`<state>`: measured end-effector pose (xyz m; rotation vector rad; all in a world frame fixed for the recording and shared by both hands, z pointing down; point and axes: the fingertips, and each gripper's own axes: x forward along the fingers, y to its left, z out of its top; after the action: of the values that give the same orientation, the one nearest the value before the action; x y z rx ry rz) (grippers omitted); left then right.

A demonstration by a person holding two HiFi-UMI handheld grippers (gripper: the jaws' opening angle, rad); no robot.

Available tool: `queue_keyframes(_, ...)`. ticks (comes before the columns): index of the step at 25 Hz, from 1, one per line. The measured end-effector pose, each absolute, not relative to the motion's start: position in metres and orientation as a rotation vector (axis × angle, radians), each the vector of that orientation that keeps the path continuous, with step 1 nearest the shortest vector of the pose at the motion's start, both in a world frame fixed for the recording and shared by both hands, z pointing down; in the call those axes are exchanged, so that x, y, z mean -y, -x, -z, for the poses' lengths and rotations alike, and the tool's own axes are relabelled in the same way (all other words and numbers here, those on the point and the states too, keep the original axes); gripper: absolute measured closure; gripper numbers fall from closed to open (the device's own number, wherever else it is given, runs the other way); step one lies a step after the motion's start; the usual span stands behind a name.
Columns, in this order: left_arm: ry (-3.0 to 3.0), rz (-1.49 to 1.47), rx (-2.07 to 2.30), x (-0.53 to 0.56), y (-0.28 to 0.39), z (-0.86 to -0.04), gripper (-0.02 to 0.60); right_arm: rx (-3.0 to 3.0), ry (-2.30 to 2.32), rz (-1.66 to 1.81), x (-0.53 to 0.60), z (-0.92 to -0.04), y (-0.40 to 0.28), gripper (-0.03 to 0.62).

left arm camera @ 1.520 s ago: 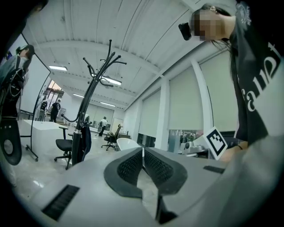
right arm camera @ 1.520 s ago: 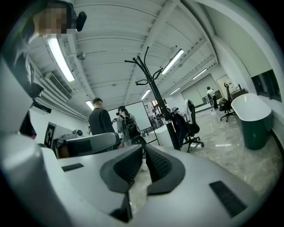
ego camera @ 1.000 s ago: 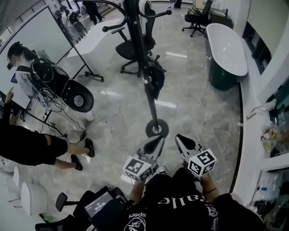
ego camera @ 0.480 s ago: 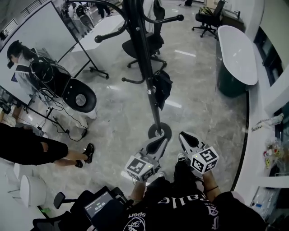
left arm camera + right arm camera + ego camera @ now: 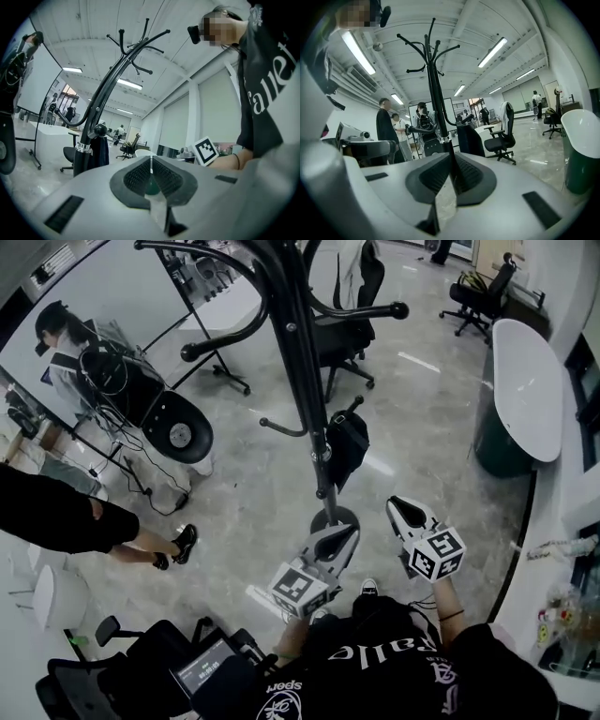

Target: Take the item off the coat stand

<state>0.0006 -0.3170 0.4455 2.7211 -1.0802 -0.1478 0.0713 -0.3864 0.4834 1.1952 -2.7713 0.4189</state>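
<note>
Two units show in the head view: the left hand-held gripper (image 5: 339, 538) and the right hand-held gripper (image 5: 405, 512), both low and near the base of the coat stand (image 5: 300, 362). The black bag (image 5: 348, 444) hangs on a lower hook of the coat stand, at 12 o'clock from the left hand-held gripper and apart from both units.

Left gripper view: jaws pressed together, nothing between them. The black bag hangs at 9 o'clock.

Right gripper view: jaws pressed together, empty. The coat stand pole rises at 12 o'clock, with the black bag just right of it.
</note>
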Motion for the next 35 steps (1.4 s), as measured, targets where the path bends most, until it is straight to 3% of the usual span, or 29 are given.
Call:
queue_keyframes(8,-2.672,0.143,1.226,0.348,-0.007,-0.450,0.575,2.765,-0.975,-0.246,0.474,-0.494,-0.074,0.557)
queue_keyframes(16,-2.615,0.132,1.326,0.362,-0.006,-0.462,0.575,2.734,-0.774,-0.190,0.546,-0.515,-0.052,0.396)
queue_keyframes(21,-2.575,0.118,1.368,0.361,-0.002,-0.469,0.575,2.714,-0.659,-0.197,0.584,-0.522,-0.038,0.353)
queue_keyframes(33,-2.485,0.089,1.483,0.357,0.016,-0.476,0.575,2.700,-0.171,-0.306,0.605,-0.550,0.019,0.341)
queue_keyframes(34,-2.481,0.087,1.486,0.357,0.016,-0.476,0.575,2.707,-0.149,-0.312,0.602,-0.550,0.021,0.352)
queue_keyframes(35,-2.478,0.085,1.488,0.357,0.016,-0.477,0.575,2.716,-0.134,-0.313,0.599,-0.549,0.022,0.409)
